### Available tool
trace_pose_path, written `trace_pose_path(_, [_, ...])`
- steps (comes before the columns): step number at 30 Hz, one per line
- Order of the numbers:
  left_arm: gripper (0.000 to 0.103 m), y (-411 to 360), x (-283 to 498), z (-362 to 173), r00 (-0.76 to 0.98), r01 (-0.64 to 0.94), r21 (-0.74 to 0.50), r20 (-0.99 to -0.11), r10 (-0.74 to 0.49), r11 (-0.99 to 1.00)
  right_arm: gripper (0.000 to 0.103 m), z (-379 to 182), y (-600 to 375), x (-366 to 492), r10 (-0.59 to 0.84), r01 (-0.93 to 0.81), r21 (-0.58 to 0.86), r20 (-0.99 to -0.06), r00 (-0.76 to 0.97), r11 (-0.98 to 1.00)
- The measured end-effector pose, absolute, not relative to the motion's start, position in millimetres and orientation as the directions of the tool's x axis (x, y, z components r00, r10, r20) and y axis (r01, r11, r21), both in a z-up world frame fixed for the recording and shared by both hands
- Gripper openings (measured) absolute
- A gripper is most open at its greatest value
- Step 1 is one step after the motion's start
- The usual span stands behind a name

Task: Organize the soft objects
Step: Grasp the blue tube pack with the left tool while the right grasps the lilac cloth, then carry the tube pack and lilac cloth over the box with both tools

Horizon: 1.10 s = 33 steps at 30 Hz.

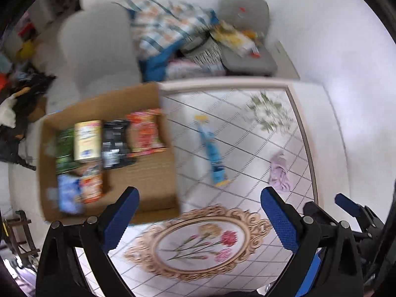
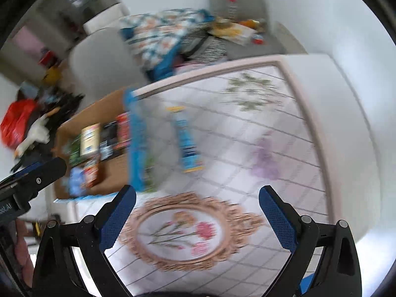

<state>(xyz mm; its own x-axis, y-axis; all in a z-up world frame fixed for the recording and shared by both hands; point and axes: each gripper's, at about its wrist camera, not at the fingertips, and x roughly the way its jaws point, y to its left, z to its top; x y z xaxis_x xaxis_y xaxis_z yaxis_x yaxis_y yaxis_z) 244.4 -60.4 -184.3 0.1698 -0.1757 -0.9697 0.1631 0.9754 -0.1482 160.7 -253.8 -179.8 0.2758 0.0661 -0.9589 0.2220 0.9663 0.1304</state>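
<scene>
We see the left gripper (image 1: 199,219) held with its blue-padded jaws spread wide and nothing between them, hovering above the table (image 1: 307,128), whose tiled-pattern cloth shows an oval floral medallion (image 1: 198,242) directly between the fingers. The right gripper (image 2: 197,219) is likewise fully spread and carries nothing; in the left wrist view its tip appears at about 4 o'clock, and in the right wrist view the left gripper's body enters at about 9 o'clock. Outward from the jaws, at 12 o'clock in the left view, we note a blue-and-yellow soft pouch (image 1: 211,153) lying lengthwise on the cloth, apart from both grippers; in the right view the same pouch (image 2: 186,143) lies just left of centre. At about 2 o'clock a small crumpled lilac cloth (image 1: 279,173) rests near the table's edge. At 10 o'clock a cardboard box (image 1: 148,178) sits on the table's left part, holding several packets (image 1: 116,143) in a row along its far side and more near its left wall; their kinds are too blurred to read. Beyond the table, at 12 o'clock, a plaid blanket (image 1: 163,29) and a grey cushioned seat (image 1: 247,59) piled with items stand against the white wall.
</scene>
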Motion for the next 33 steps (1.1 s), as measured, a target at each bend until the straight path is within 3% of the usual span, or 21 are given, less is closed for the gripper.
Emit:
trace_pose_path(2, [0.098, -91, 265, -213, 0.112, 0.191, -0.134, -0.981, -0.158, 0.972, 0.101, -196, -282, 168, 0.041, 0.261, 0.109, -0.967, 0.253, 0.959])
trace_pose_path(6, [0.071, -129, 298, -278, -0.009, 0.197, -0.072, -0.997, -0.071, 0.978, 0.101, -240, -323, 183, 0.038, 0.319, 0.099, -0.981, 0.192, 0.943])
trace_pose_path(9, [0.059, -145, 315, -321, -0.090, 0.189, -0.046, -0.995, -0.029, 0.981, 0.101, -281, -340, 197, 0.079, 0.340, 0.121, -0.988, 0.136, 0.933])
trace_pose_path(21, [0.056, -171, 335, -411, -0.231, 0.236, 0.026, -0.969, 0.082, 0.971, 0.096, -399, -348, 216, 0.175, 0.390, 0.133, -0.982, -0.076, 0.911])
trace_pose_path(22, [0.051, -171, 334, -415, -0.237, 0.235, 0.028, -0.968, 0.085, 0.972, 0.092, -402, -348, 215, 0.177, 0.389, 0.132, -0.981, -0.080, 0.912])
trace_pose_path(26, [0.030, -168, 329, -411, -0.213, 0.215, 0.019, -0.975, 0.066, 0.976, 0.045, -415, -344, 214, 0.167, 0.388, 0.114, -0.981, -0.104, 0.914])
trace_pose_path(29, [0.020, -165, 319, -402, -0.181, 0.218, 0.024, -0.981, 0.065, 0.976, 0.030, -413, -341, 211, 0.148, 0.379, 0.104, -0.985, -0.090, 0.919])
trace_pose_path(33, [0.014, -164, 302, -387, -0.160, 0.207, -0.024, -0.987, 0.010, 0.978, 0.026, -404, -336, 205, 0.139, 0.366, 0.103, -0.988, -0.074, 0.925])
